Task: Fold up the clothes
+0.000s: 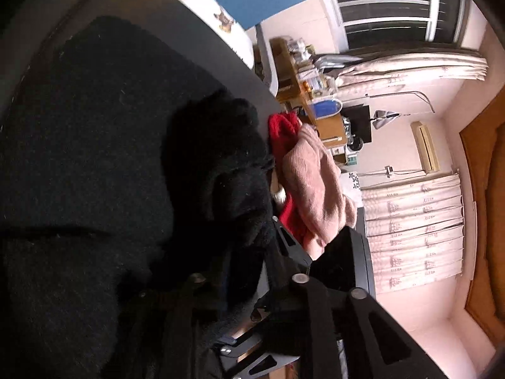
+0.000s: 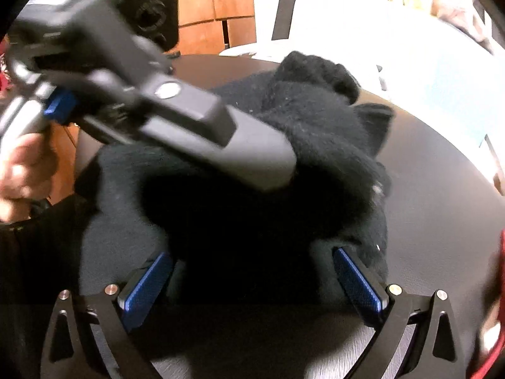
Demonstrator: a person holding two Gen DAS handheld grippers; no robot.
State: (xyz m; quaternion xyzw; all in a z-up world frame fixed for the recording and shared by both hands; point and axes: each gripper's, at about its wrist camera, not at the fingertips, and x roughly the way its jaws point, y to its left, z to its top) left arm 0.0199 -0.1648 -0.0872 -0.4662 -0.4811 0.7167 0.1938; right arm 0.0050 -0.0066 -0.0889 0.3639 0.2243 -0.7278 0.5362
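Note:
A black fuzzy garment [image 1: 94, 145] lies bunched on a dark round table [image 1: 176, 22]. My left gripper [image 1: 252, 230] is shut on a raised fold of it, and the cloth hides its fingertips. In the right wrist view the left gripper [image 2: 277, 170] comes in from the upper left, held by a hand [image 2: 22, 170], with its tip buried in the black garment [image 2: 315, 120]. My right gripper [image 2: 252, 265] is open low over the table [image 2: 442, 189]. Its blue pads [image 2: 359, 281] stand on either side of the heap's near edge without squeezing it.
A pink sweater [image 1: 312, 183] and a red garment [image 1: 281, 129] are piled at the table's edge beside the black one; red cloth [image 2: 495, 315] also shows at the right. A cluttered wooden shelf [image 1: 303, 72], curtains and a window stand beyond. A wooden cabinet [image 2: 214, 9] is behind the table.

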